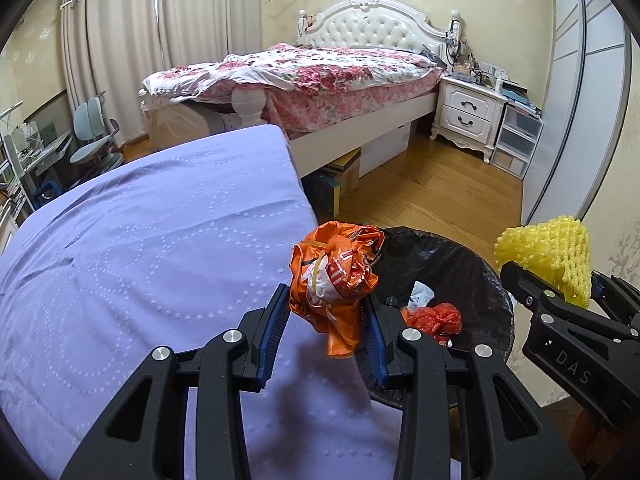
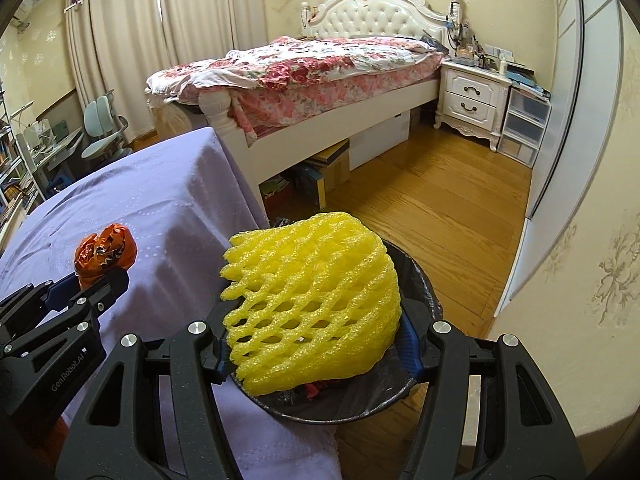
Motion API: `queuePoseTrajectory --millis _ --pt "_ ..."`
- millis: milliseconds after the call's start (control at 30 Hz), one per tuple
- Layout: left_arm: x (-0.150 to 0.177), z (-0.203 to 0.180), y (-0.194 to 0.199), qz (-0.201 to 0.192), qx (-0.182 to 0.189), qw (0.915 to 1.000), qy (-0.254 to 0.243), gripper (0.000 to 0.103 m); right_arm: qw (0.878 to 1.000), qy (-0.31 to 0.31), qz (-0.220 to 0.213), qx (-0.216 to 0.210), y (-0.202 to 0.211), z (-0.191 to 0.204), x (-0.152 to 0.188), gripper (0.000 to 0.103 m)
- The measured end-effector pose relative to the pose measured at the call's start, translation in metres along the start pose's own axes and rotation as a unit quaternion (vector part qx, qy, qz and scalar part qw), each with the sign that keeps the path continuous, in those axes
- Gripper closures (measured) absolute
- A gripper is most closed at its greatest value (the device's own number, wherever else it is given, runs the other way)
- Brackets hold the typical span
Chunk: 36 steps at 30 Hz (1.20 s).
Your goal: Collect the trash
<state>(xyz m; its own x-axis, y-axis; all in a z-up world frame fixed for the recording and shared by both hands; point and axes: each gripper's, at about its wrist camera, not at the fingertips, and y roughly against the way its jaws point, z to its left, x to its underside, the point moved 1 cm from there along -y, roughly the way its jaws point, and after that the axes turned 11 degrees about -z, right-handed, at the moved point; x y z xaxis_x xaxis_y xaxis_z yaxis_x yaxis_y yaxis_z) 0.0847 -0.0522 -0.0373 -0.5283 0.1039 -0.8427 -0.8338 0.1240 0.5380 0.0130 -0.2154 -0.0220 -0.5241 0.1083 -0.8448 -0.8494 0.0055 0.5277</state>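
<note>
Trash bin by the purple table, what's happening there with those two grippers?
A person is clearing trash with two grippers. The left hand-held gripper is shut on a crumpled orange wrapper at the edge of the purple tablecloth. The right hand-held gripper holds a yellow foam fruit net above the black-lined trash bin, which already contains red and white scraps.

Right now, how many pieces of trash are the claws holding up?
2. The left claw holds a crumpled orange wrapper at the purple table's edge. The right claw holds yellow foam netting over the black bin. More trash lies inside the bin.
</note>
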Motion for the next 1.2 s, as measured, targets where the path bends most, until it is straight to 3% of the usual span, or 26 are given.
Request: queuePoseTrajectory --millis 467,500,667,833,1200 --pt "-0.008 -0.025 -0.020 0.008 0.007 0.9998 -0.017 0.063 1.000 -0.014 0.006 0.012 -0.020 -0.016 -0.004 0.043" --pt "-0.008 -0.026 -0.021 0.010 0.008 0.9997 -0.019 0.062 1.000 -0.014 0.005 0.014 -0.021 -0.017 -0.004 0.042" --pt "-0.007 -0.027 -0.018 0.002 0.002 0.9998 -0.018 0.036 1.000 -0.020 0.001 0.019 -0.024 -0.022 -0.006 0.035" --pt "-0.009 -0.025 -0.017 0.000 -0.005 0.9999 -0.015 0.031 0.999 -0.024 0.000 0.022 -0.025 -0.027 -0.005 0.029" --pt "-0.011 -0.024 -0.012 -0.007 -0.021 0.9995 -0.021 0.027 0.999 -0.030 -0.002 0.034 -0.016 -0.033 -0.006 0.028"
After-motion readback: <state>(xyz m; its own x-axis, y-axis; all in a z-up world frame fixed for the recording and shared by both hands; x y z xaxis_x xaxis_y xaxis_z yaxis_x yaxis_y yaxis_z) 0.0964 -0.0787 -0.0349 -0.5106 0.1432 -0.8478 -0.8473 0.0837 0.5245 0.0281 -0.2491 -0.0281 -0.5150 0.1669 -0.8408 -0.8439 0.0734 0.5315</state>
